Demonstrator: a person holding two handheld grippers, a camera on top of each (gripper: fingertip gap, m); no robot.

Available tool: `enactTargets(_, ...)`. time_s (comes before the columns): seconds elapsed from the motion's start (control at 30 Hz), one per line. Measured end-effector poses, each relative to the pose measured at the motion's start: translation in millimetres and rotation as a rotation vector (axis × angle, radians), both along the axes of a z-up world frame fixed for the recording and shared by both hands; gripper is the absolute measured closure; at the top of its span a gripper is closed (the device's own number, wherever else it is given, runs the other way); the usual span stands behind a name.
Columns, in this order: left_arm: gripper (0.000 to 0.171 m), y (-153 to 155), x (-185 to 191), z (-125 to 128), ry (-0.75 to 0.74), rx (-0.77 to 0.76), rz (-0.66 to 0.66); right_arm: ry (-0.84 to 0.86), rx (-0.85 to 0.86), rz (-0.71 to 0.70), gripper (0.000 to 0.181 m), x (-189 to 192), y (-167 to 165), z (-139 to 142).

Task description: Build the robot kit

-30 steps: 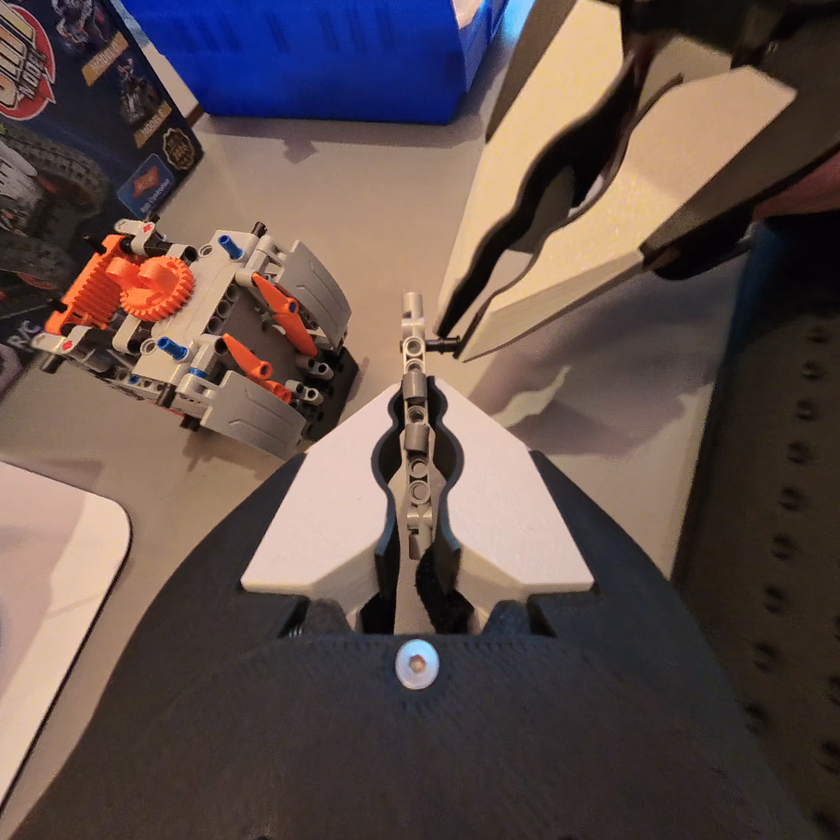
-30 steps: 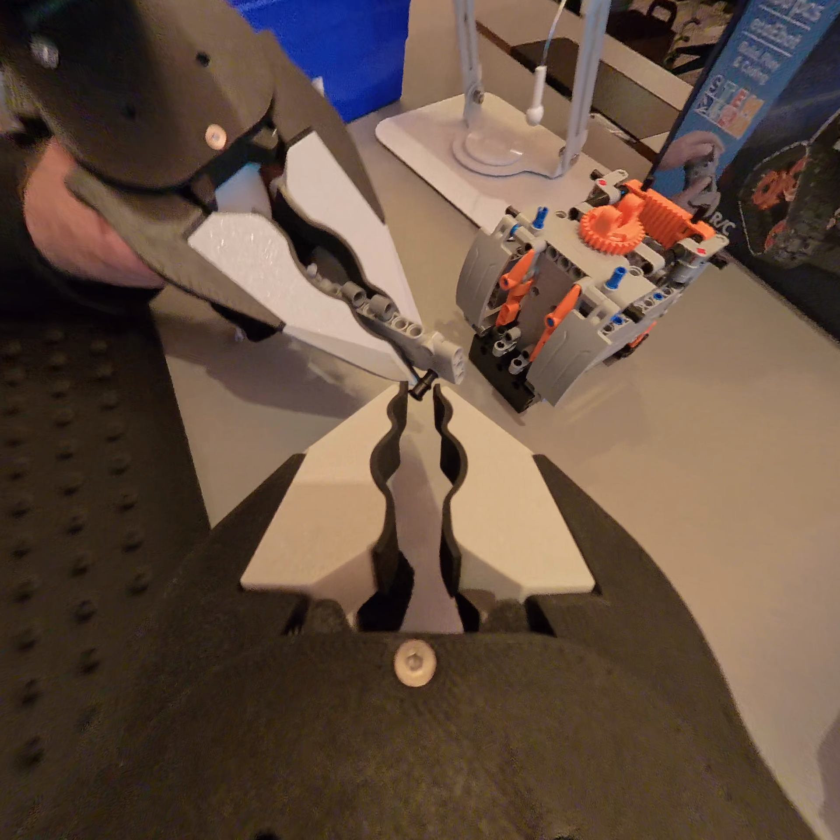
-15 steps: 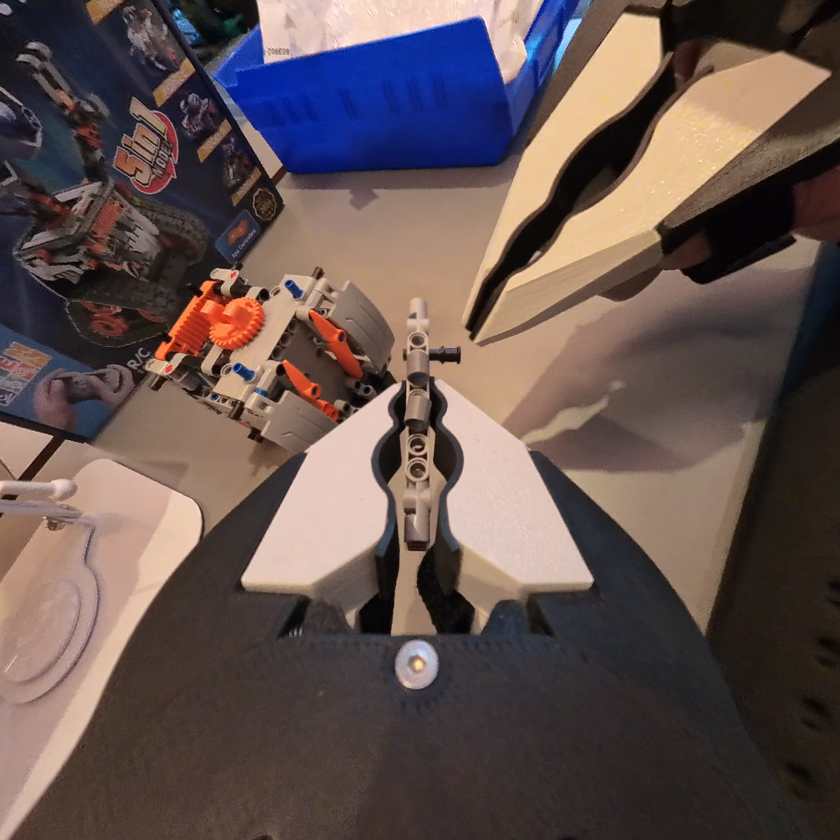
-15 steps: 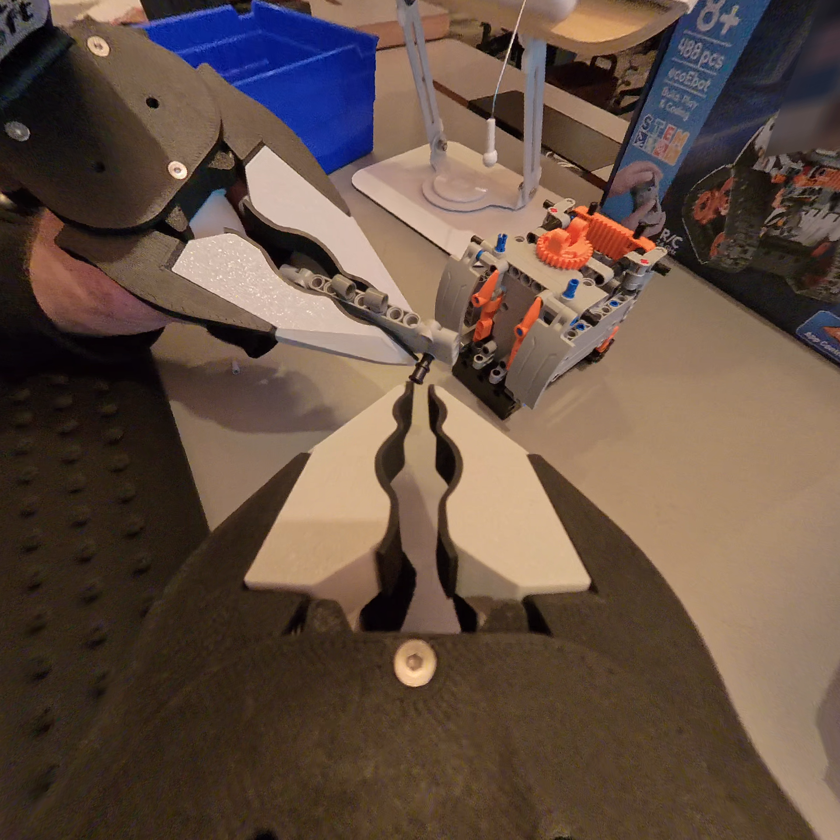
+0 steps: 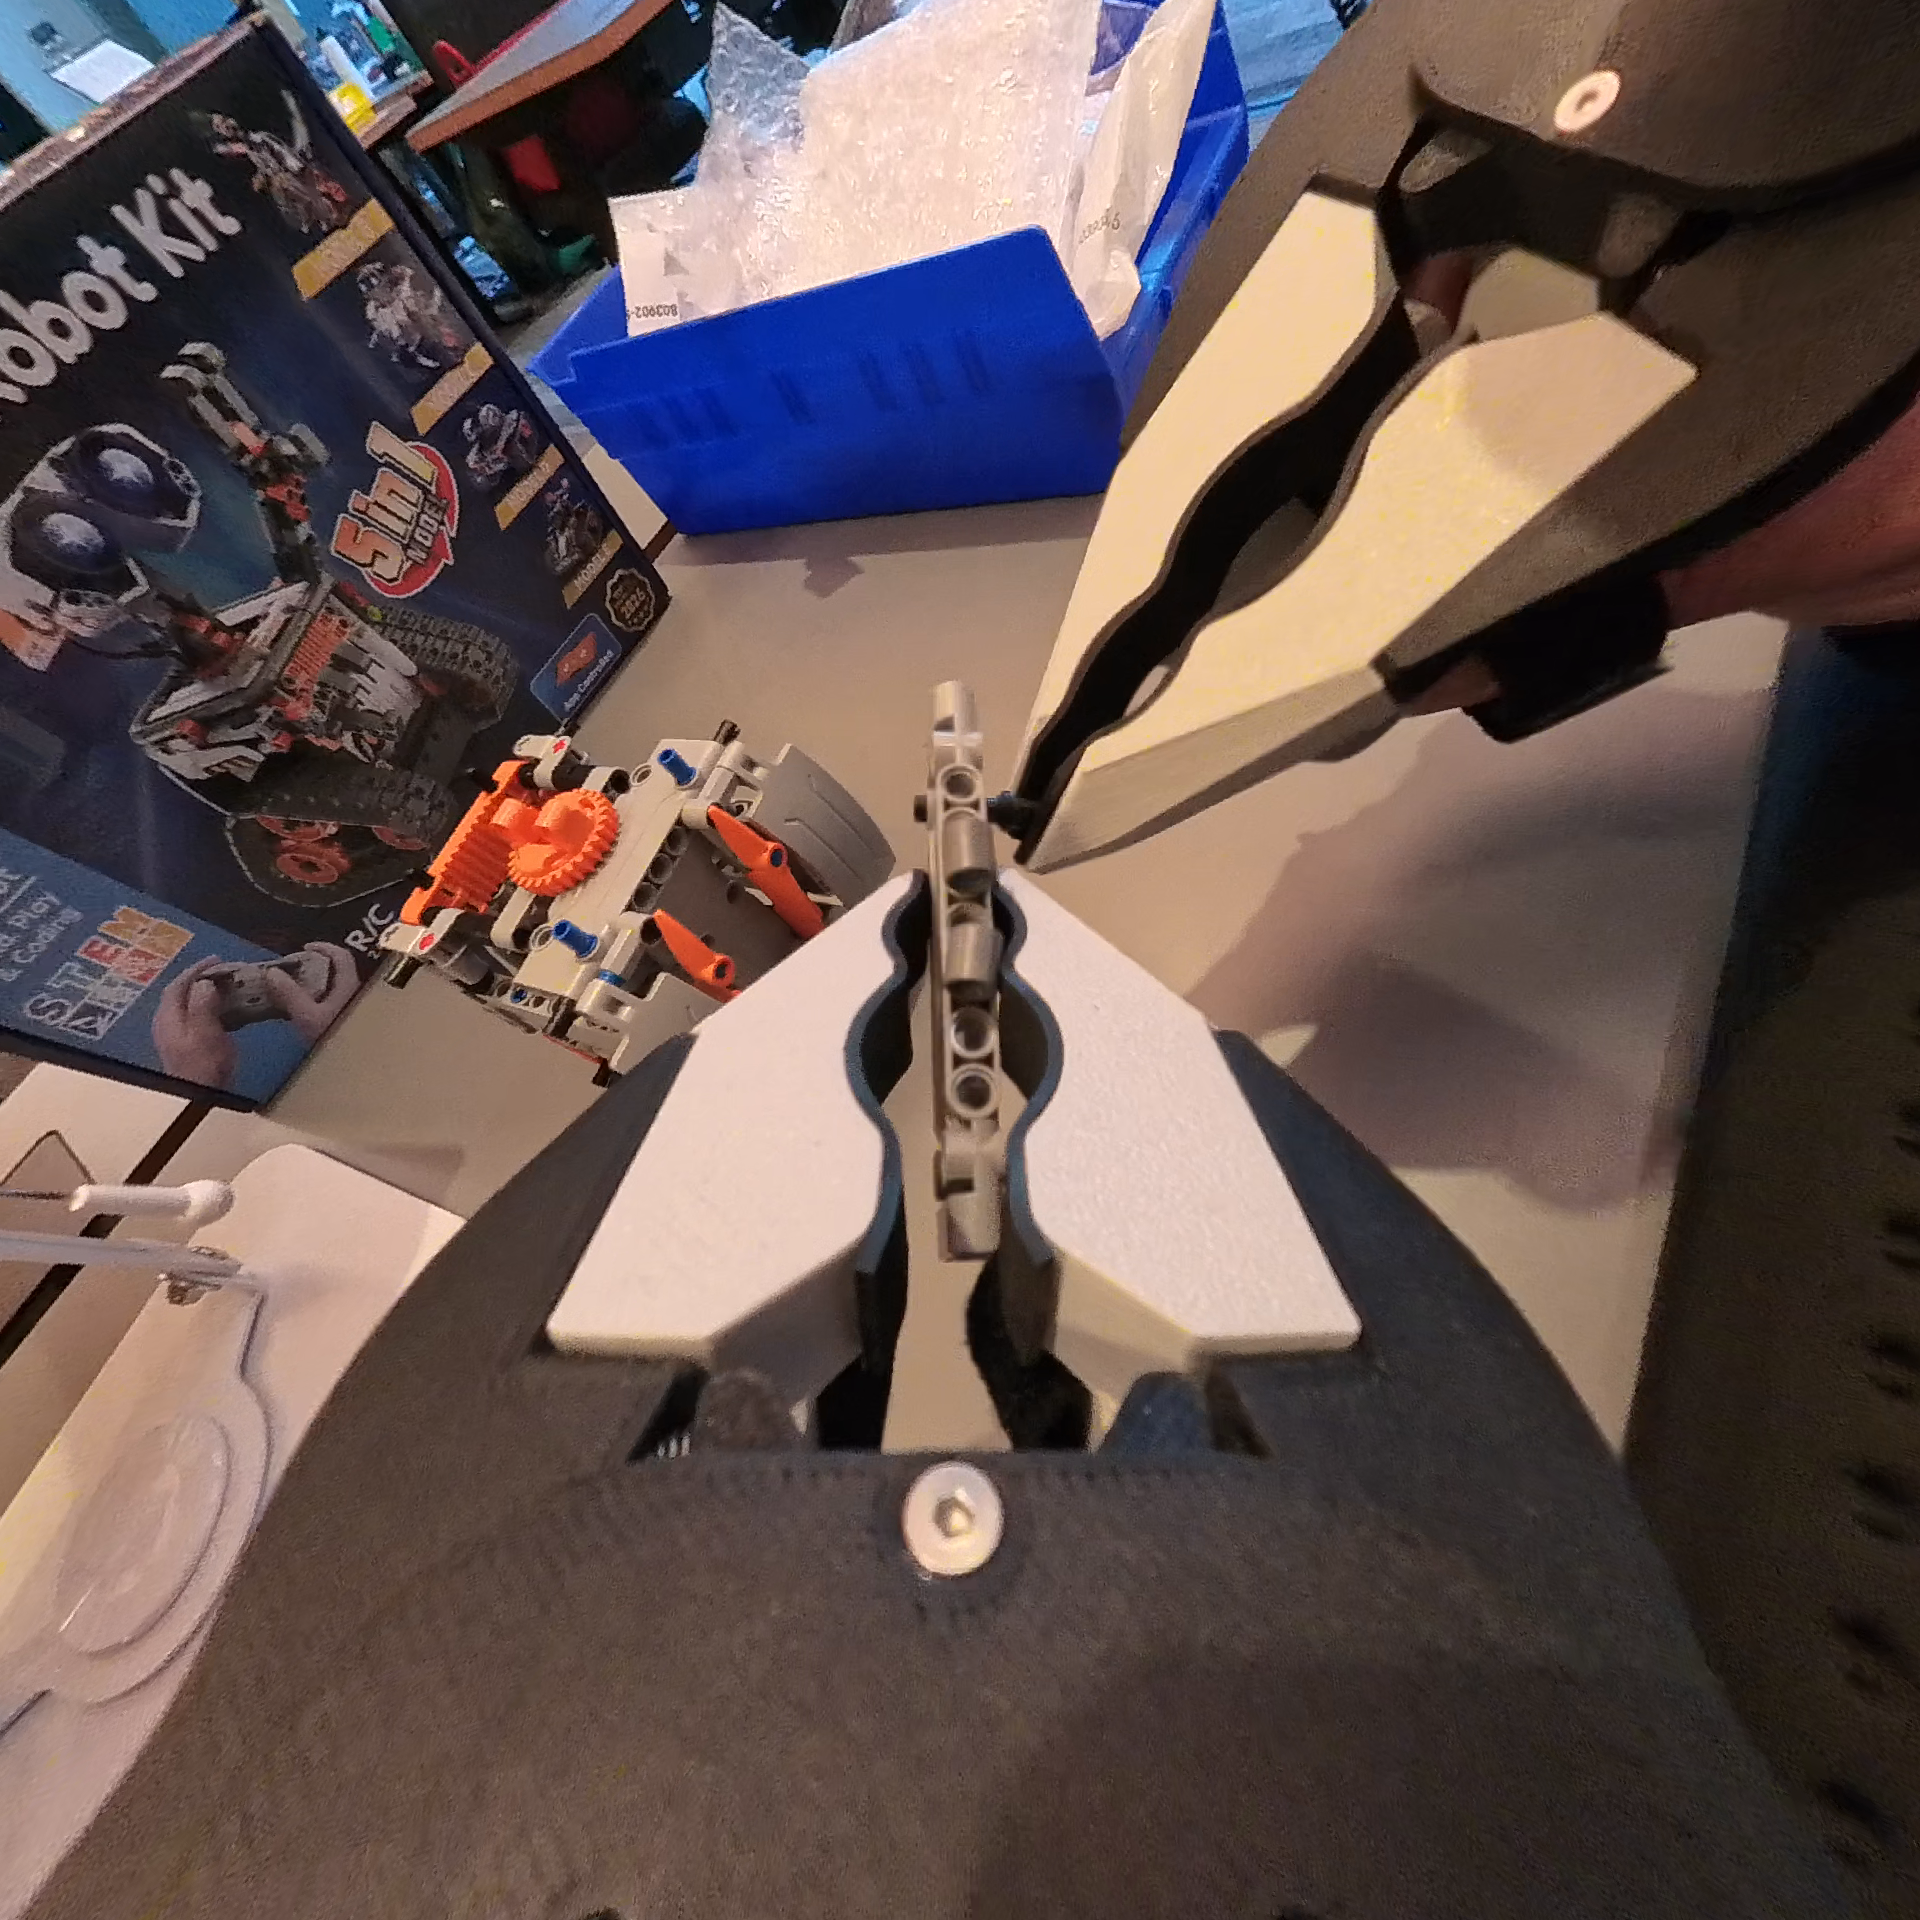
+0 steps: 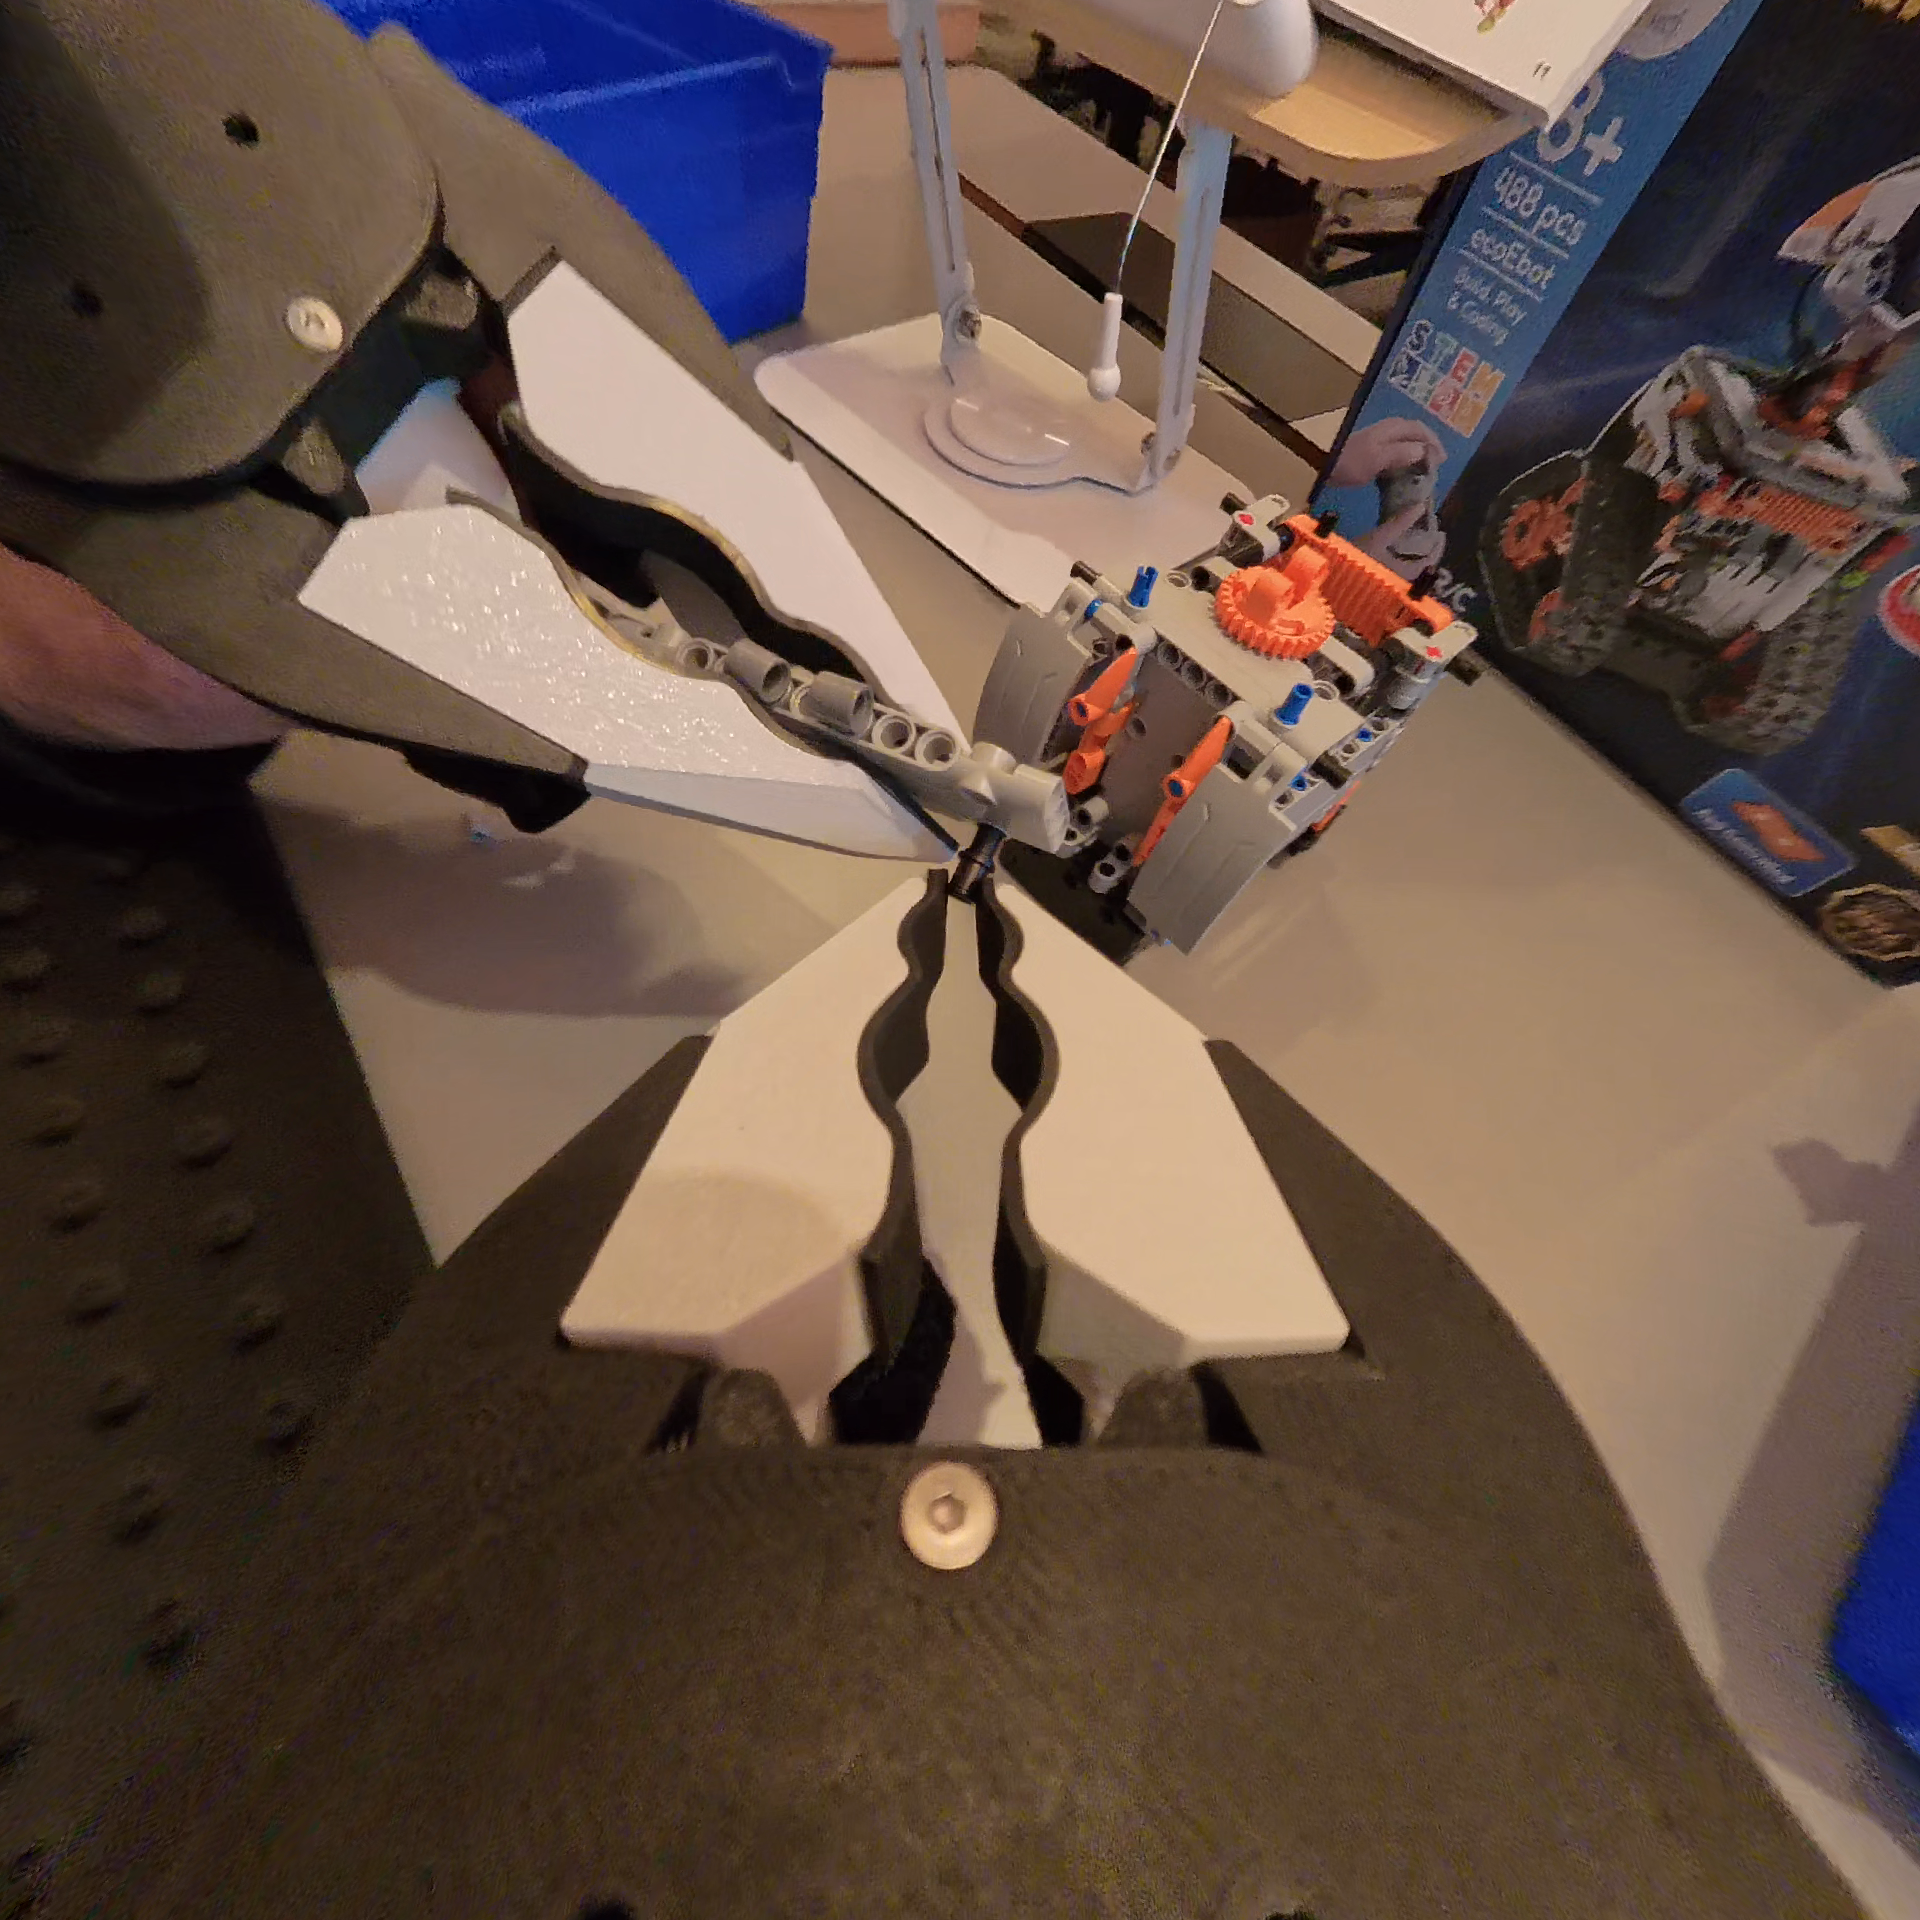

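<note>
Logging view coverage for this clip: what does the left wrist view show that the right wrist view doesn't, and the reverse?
Left wrist view only: crumpled clear plastic filling the blue bin, and the far end of the grey beam clamped in the left gripper.

Right wrist view only: the white lamp's arms and hanging pull cord.

Both: the right gripper tips at the black pin in the beam, the orange-and-grey brick model, the kit box, and the lamp base.
</note>
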State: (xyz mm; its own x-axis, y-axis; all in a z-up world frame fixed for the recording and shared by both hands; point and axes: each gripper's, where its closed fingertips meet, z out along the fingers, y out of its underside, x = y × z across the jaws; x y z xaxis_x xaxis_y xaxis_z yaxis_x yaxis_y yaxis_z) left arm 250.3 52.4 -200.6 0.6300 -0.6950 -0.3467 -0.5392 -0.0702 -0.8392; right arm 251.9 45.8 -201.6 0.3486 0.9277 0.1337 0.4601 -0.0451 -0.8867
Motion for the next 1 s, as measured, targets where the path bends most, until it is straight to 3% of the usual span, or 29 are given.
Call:
enactTargets(0.3,0.166,-1.7,0.0,-4.9,-0.007,-0.068,-0.009,-0.105,0.133,-0.013,0.179,-1.3,-3.2,-1.7)
enactTargets(0.57,0.167,-7.3,-0.1,-12.5,0.097,-0.057,-0.014,-0.155,0.104,0.058,0.18,-1.5,-9.0,-12.0)
enactTargets(1.0,0.166,-12.7,2.3,-14.7,0.103,-0.078,-0.062,-0.119,0.023,0.172,0.18,0.0,-15.5,-14.0)
